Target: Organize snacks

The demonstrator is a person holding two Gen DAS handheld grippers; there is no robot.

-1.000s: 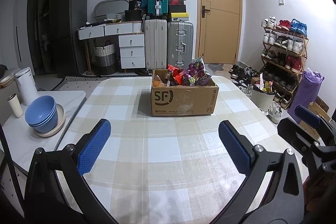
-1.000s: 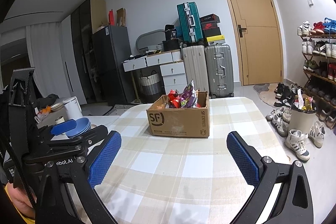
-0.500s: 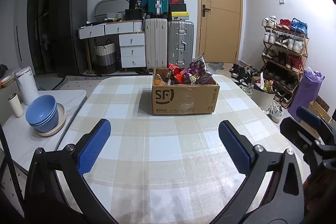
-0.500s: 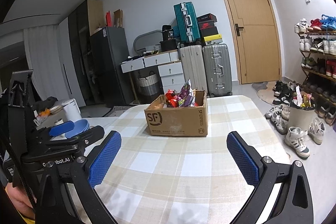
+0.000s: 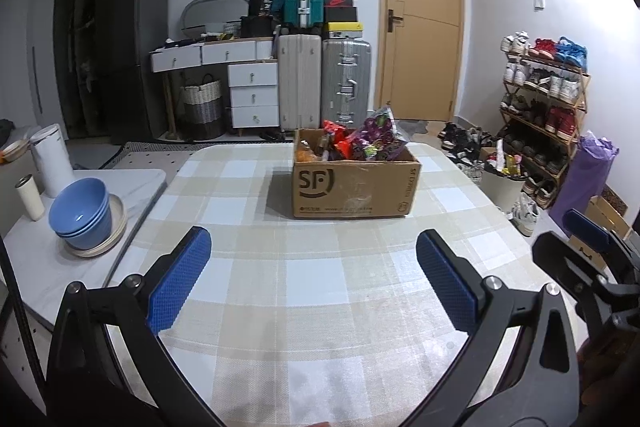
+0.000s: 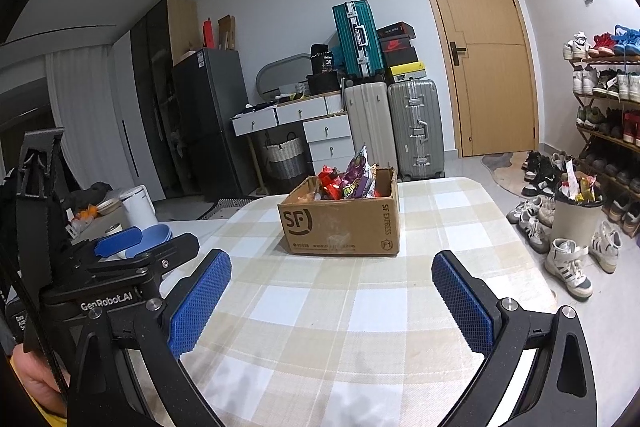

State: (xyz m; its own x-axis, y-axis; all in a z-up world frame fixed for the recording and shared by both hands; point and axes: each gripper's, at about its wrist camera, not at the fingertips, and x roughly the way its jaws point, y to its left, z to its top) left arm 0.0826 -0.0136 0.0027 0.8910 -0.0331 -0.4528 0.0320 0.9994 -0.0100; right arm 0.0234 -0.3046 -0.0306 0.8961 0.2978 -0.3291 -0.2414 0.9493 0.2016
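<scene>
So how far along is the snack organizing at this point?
Nothing looks done: the snack packets all sit in the SF cardboard box on the checked tablecloth. Nothing is in hand: the left gripper and right gripper are open, short of the box. All the sorting is left.

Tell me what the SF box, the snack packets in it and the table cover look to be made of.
SF box: brown corrugated cardboard, matte, with printed logo and folded flaps.
Snack packets: glossy plastic or foil film, judging by crinkles and bright print.
Table cover: checked beige and white, with a woven-looking texture; probably cloth, possibly vinyl.
</scene>
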